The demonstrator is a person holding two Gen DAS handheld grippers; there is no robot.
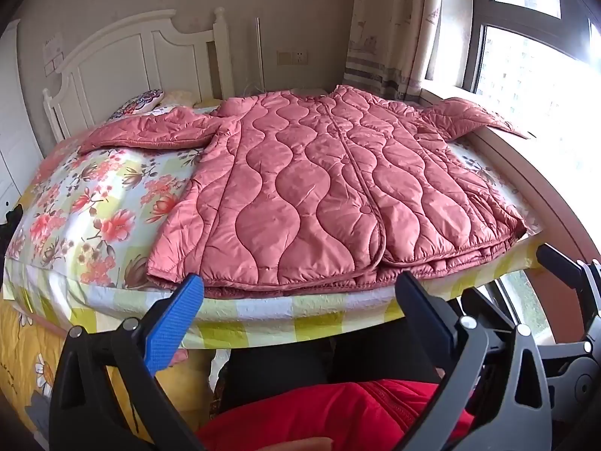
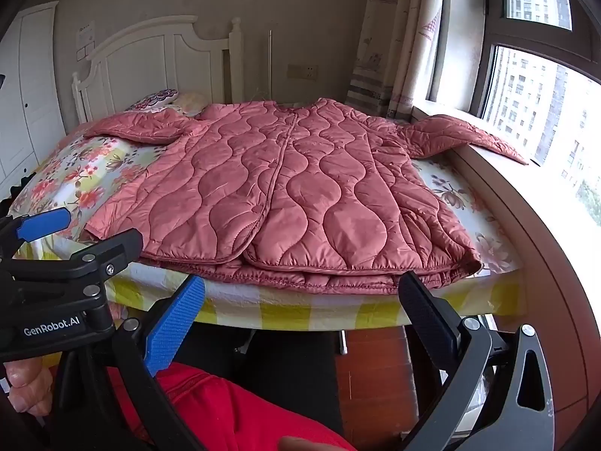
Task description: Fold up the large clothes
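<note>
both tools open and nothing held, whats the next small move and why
Probably ease the right tool forward to the sleeve draped over the window sill, since the pink quilted jacket lies spread flat and unfolded, and both tools, the left tool too, hang short of its hem.

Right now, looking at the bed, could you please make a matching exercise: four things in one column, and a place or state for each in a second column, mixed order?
Things:
1. quilted pink jacket
2. jacket's right sleeve
3. left gripper
4. headboard

Places or states:
a. white, standing against the wall
b. lying on the window sill
c. spread flat on the floral bedsheet
d. jaws wide open, nothing between them

Pairs: 1-c, 2-b, 3-d, 4-a
</note>
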